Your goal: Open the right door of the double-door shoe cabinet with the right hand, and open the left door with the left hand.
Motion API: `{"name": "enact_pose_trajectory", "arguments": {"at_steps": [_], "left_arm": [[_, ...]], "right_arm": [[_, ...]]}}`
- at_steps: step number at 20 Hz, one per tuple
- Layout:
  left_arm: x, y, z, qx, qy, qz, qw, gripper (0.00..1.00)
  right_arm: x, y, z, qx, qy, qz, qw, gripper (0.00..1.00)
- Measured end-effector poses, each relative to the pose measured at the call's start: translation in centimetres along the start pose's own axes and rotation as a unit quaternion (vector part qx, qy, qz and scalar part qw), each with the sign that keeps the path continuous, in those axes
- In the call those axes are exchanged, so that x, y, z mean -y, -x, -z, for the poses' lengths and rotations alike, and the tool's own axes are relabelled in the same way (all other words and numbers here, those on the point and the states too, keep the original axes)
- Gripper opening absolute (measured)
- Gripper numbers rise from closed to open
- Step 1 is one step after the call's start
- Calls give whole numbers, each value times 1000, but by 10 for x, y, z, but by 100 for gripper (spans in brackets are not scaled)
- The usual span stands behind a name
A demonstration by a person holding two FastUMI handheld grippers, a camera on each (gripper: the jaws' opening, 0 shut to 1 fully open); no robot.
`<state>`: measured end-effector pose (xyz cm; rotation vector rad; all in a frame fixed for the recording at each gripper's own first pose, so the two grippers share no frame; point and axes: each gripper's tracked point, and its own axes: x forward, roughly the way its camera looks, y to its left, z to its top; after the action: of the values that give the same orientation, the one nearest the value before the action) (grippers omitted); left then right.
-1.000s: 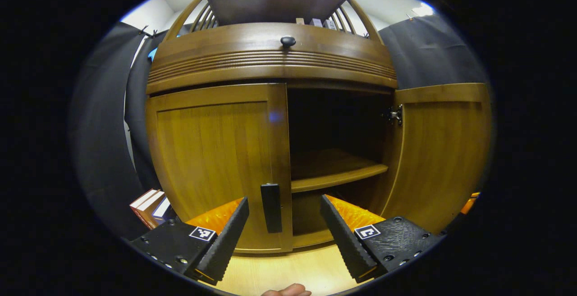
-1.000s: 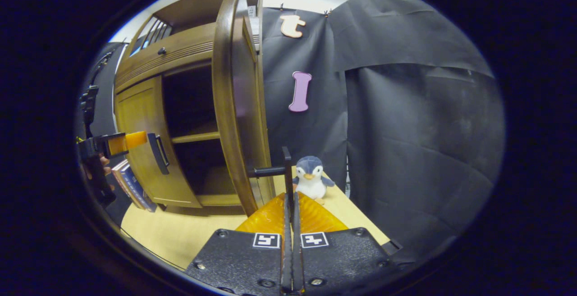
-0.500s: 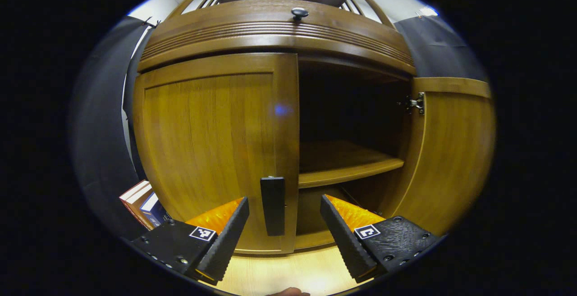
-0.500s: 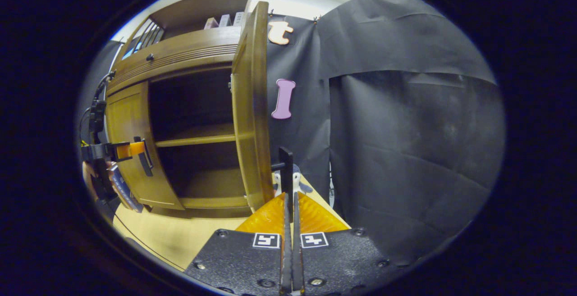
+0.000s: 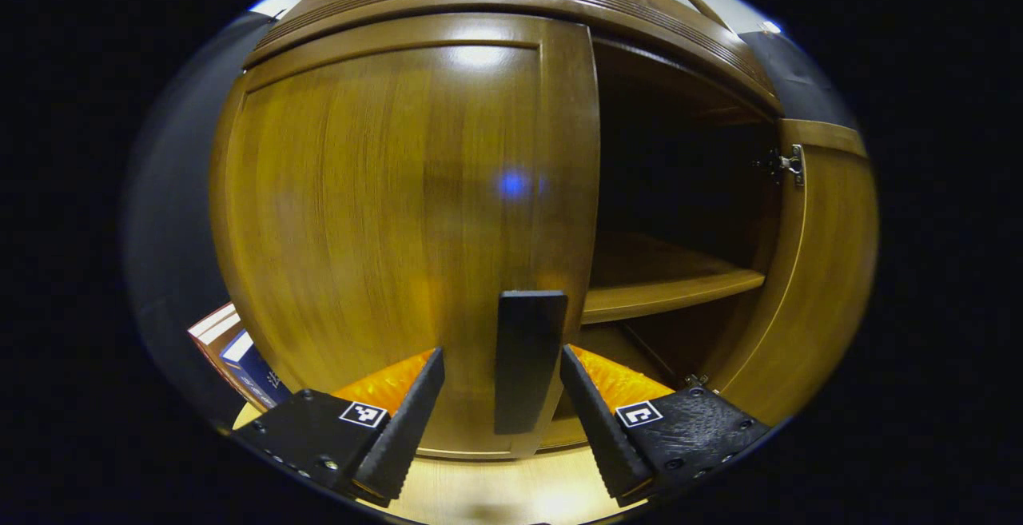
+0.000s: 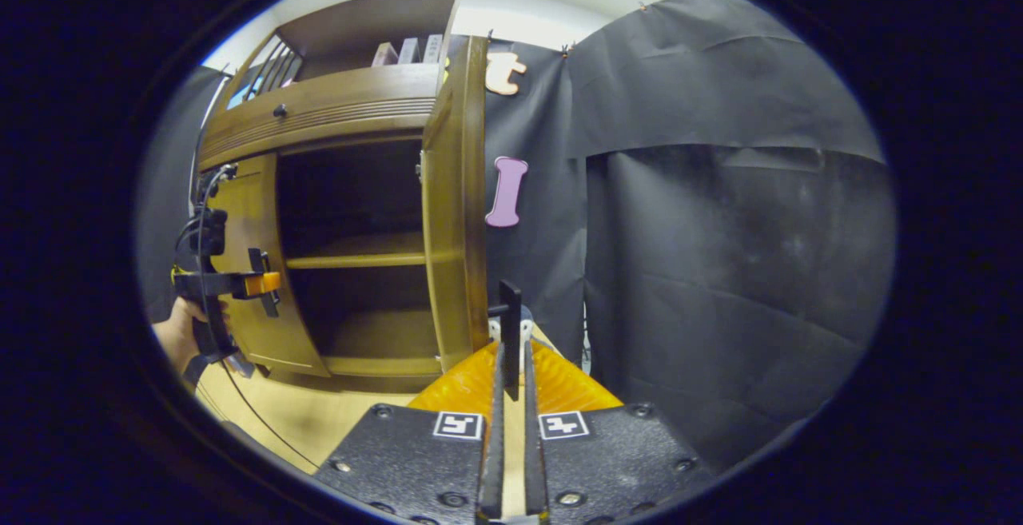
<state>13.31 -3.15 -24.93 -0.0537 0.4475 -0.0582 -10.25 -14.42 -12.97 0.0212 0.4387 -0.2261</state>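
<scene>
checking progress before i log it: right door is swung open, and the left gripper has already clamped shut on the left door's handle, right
Not quite. The right door is swung open, but the left gripper has not clamped: in the left gripper view its fingers stand apart on either side of the left door's handle, not pressing it.

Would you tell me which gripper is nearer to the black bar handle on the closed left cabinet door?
Left. The left gripper straddles the black bar handle, its open fingers on either side. The right gripper is off at the opened right door, by that door's own handle.
</scene>
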Motion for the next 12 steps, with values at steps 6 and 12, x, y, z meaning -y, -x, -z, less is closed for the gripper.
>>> {"name": "enact_pose_trajectory", "arguments": {"at_steps": [6, 12], "left_arm": [[9, -3, -2, 14, -22, 12, 1000, 55], [14, -3, -1, 17, -41, 22, 999, 29]], "right_arm": [[-15, 2, 8, -13, 23, -23, 999, 44], [-23, 9, 16, -17, 42, -38, 998, 44]]}}
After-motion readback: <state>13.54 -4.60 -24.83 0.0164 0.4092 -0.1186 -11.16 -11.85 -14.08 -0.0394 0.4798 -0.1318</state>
